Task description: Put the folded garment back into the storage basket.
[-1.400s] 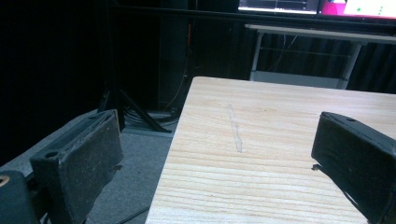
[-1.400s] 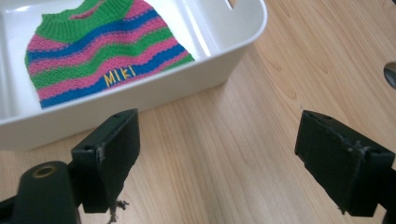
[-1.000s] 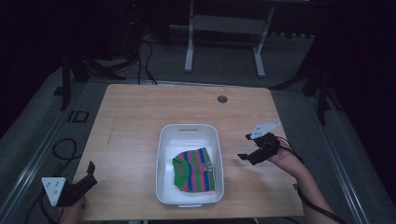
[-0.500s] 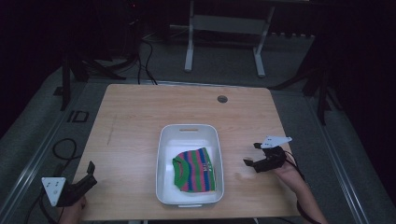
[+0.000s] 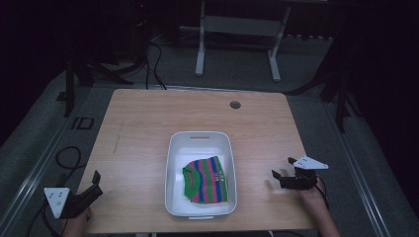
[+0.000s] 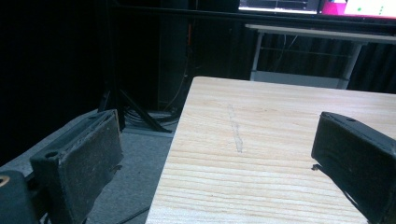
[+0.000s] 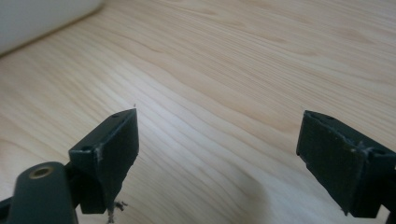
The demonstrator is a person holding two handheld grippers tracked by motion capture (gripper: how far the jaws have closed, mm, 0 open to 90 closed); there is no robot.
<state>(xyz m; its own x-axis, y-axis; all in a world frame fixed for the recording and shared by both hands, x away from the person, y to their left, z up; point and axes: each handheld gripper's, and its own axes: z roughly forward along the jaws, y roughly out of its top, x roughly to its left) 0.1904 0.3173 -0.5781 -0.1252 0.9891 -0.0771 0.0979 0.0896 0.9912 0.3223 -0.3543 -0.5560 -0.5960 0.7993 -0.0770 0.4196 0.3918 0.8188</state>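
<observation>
Change: my right gripper point(image 5: 280, 176) has drawn back from beside the white bin point(image 5: 174, 163) to the table's point(image 5: 143, 128) near right corner; my left gripper point(image 5: 95, 183) has stayed at the near left corner. 
Jaws: both spread wide, holding nothing, above bare wood. 
Striped garment point(image 5: 206, 179): folded, lying in the bin's near half. 
High view shows bin and garment; right gripper view catches a corner of the bin point(image 7: 42, 18).

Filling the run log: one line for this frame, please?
left gripper: open, empty, at table's near-left corner | right gripper: open, empty, right of tub | striped garment: folded in white tub | table
</observation>
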